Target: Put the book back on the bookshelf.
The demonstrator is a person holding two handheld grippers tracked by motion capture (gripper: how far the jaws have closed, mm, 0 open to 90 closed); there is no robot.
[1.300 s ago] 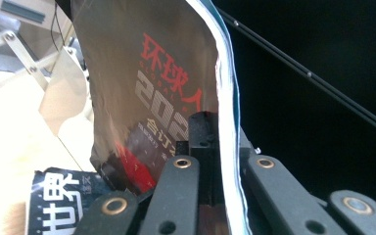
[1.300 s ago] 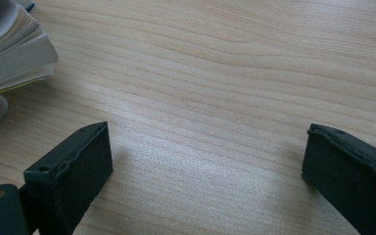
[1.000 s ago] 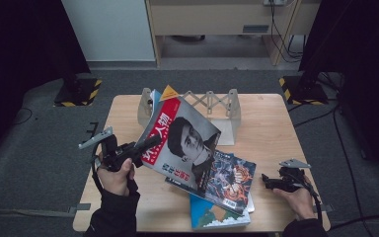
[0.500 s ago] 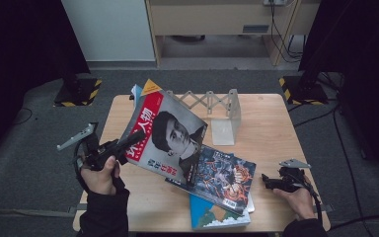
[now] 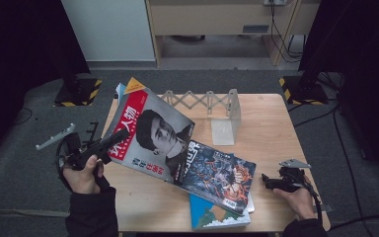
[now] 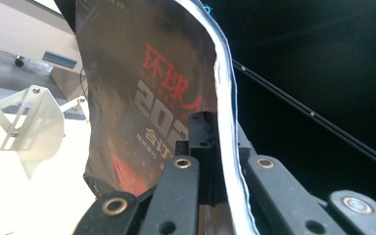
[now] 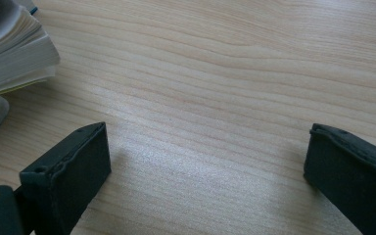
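Dim room, grey carpet floor (image 5: 24,197), pale cabinet (image 5: 111,29) and a wooden shelf unit behind the bench. Light wooden bench (image 5: 276,128) at centre of the high view.

Left gripper (image 5: 116,139): held in the person's left hand (image 5: 83,173) just off the bench's left edge, pointing up and right toward the bench. Jaws closed on the lower left edge of the glossy magazine with a red title band and a black-and-white portrait cover (image 5: 155,136). In the left gripper view the 2 black jaws pinch the magazine's (image 6: 147,93) curved page edge between them; the back cover with red and grey print faces the camera. The magazine is lifted and tilted, its upper end over the bench's rear left corner, its lower right corner overlapping the stack below.

Stack near the front edge, centre: a dark comic-style illustrated book (image 5: 222,175) on top, a blue-green covered book (image 5: 212,217) beneath, its corner reaching the front edge. Page edges of the stack (image 7: 10,49) show at upper left in the right gripper view.

White metal accordion-style book rack (image 5: 217,106) stands at the rear centre of the bench, also seen in the left gripper view (image 6: 29,127).

Right gripper (image 5: 265,181): held in the right hand (image 5: 301,200) near the front right corner, resting low over the bench. Jaws stand wide apart, bare wood (image 7: 200,98) between them, nothing held.
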